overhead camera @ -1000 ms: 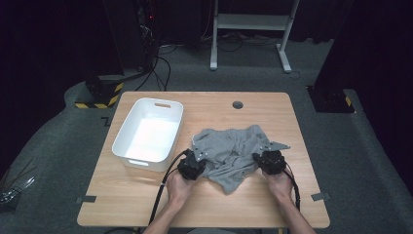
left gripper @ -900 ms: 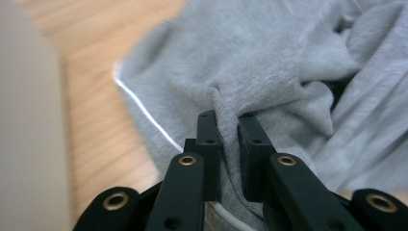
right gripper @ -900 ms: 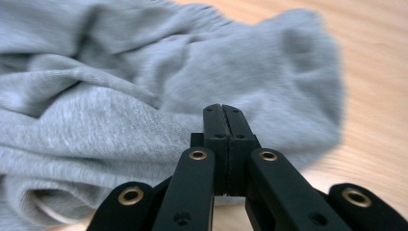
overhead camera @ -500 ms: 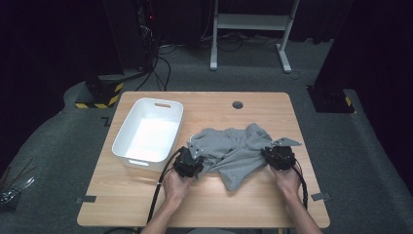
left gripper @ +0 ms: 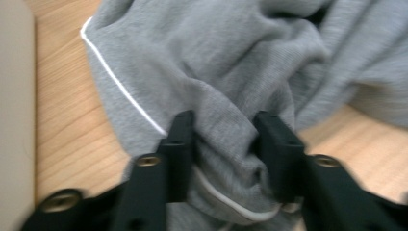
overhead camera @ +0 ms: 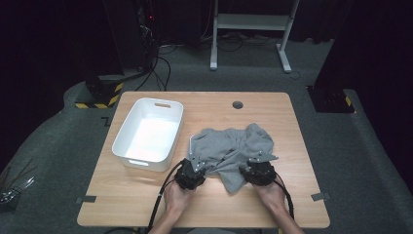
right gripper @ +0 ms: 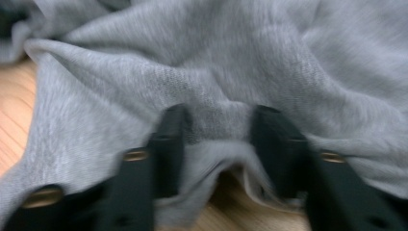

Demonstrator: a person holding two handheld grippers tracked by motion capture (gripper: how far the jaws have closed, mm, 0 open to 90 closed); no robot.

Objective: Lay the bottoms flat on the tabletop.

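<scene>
Right gripper (overhead camera: 257, 165) nearer; white piping (left gripper: 126, 98) close-up.

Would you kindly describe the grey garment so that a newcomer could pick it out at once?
Start at the wooden table and look right of the white tub. There lies a crumpled grey garment, the only soft thing on the table, with a thin white line along one edge.
</scene>
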